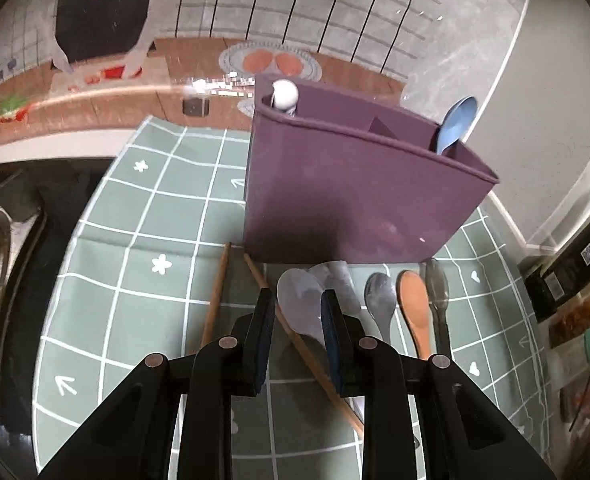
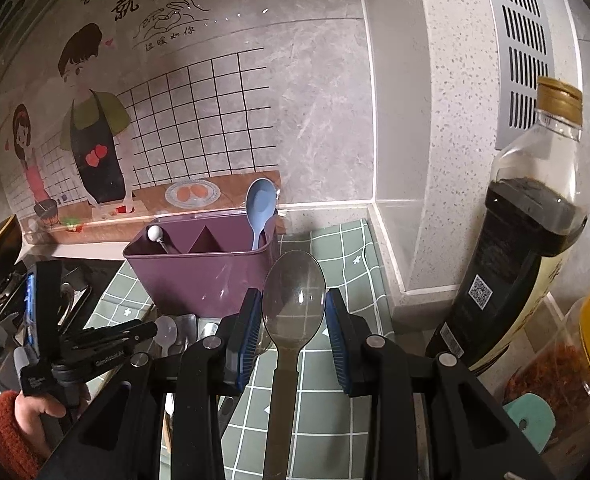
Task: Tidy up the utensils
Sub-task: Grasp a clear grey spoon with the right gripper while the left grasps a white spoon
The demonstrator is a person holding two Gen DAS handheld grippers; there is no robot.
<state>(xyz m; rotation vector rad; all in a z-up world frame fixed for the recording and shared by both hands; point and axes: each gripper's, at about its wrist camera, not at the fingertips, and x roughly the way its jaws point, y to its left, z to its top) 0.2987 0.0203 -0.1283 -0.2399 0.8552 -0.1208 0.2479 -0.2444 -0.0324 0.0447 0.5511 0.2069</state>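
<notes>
Clear plastic spoon (image 2: 294, 300) sits between our right tool (image 2: 294, 312) pads w/ gaps, so grip unclear. Light, slick; we'd pinch the neck. Left tool (image 1: 298, 312) open.

Dim indoor light, wall glare, fisheye-bent edges, dark corners, slight blur

The left claw (image 1: 298, 336) hovers open over a brown wooden chopstick (image 1: 295, 340) and a pale grey plastic spoon (image 1: 301, 304) lying near the purple plastic utensil holder (image 1: 355, 204).
</notes>
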